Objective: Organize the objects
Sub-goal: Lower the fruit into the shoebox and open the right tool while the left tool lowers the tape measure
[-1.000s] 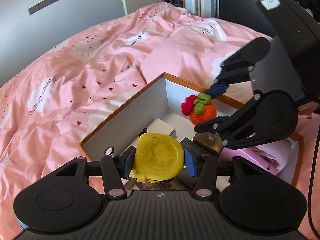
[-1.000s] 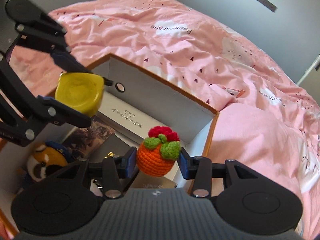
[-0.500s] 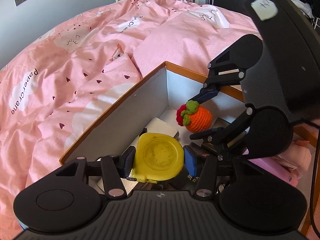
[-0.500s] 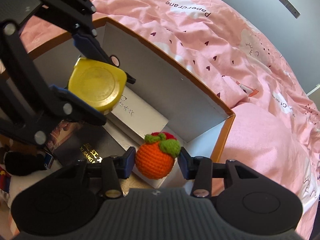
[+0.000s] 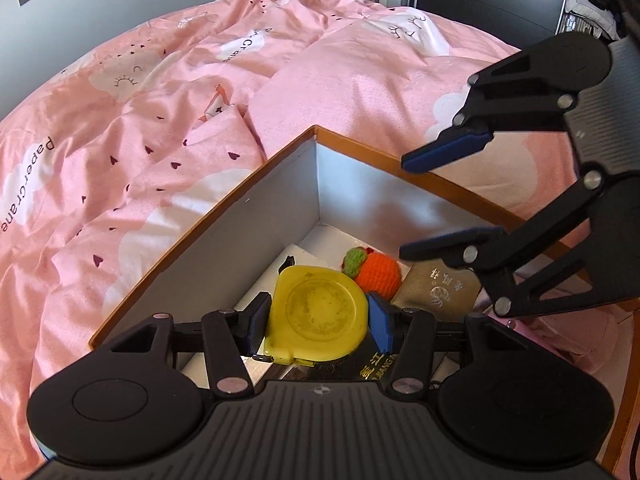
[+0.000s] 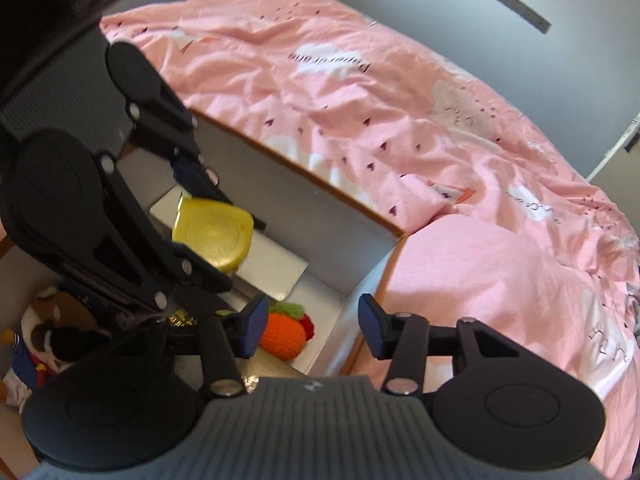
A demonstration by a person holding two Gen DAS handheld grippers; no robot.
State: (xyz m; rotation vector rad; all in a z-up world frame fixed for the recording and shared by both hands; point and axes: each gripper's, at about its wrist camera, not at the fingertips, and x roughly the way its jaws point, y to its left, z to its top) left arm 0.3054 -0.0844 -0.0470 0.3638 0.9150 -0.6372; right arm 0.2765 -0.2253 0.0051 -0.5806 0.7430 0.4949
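My left gripper [image 5: 318,322] is shut on a yellow tape measure [image 5: 318,314] and holds it low inside the orange-rimmed box [image 5: 360,148]. It also shows in the right wrist view [image 6: 214,236]. An orange crochet fruit with a green and red top [image 5: 378,272] lies on the box floor near the far corner, free of any gripper. It also shows in the right wrist view [image 6: 284,334]. My right gripper [image 6: 310,326] is open and empty above the box's corner; it also shows in the left wrist view [image 5: 444,196].
The box sits on a pink bedspread [image 5: 160,120]. Inside it lie a white flat case [image 6: 276,264], a gold packet [image 5: 438,290], a dark box with gold lettering [image 5: 376,368], a pink item [image 5: 560,328] and a plush toy [image 6: 44,332].
My right gripper has opened, let go of the crochet fruit and lifted away. The fruit now lies on the box floor. My left gripper has sunk lower into the box with the tape measure.
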